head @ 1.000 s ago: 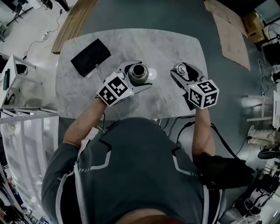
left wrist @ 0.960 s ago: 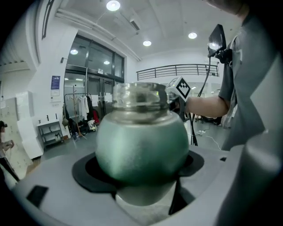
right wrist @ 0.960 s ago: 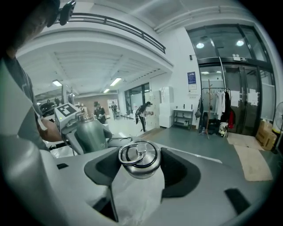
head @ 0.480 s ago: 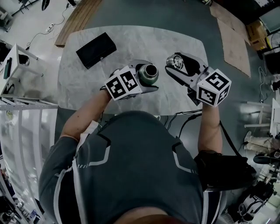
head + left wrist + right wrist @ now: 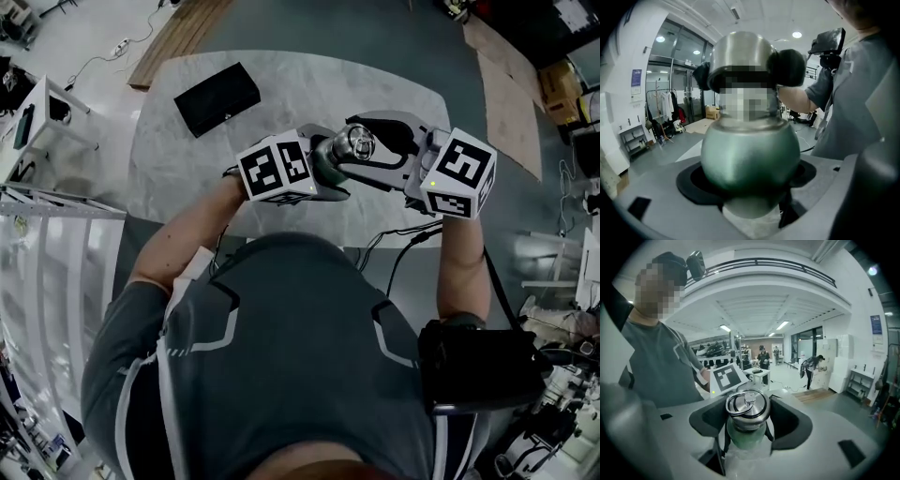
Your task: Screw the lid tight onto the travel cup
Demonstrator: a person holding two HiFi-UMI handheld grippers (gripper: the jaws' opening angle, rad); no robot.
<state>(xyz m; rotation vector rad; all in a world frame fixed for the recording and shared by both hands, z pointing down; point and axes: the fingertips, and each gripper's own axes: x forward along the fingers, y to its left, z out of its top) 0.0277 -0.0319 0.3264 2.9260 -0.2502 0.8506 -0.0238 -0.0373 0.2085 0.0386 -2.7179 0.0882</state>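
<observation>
The left gripper (image 5: pixel 321 165) is clamping the green cup (image 5: pixel 750 159) at the near edge of the table (image 5: pixel 281 84), while the right gripper (image 5: pixel 361 145) is pinching the lid (image 5: pixel 746 405), which is sitting on the cup's mouth, so the screwing step is just getting under way. Next, I judge, the right one is needing to twist the lid while the left is keeping the cup steady and in line. I am counting one cup, one lid, two grippers and one black case (image 5: pixel 217 98) lying far left.

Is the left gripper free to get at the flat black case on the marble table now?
Probably not: the left gripper is shut on the round green metal cup, while the right gripper clamps the ringed steel lid on it. The flat black case lies well apart.
</observation>
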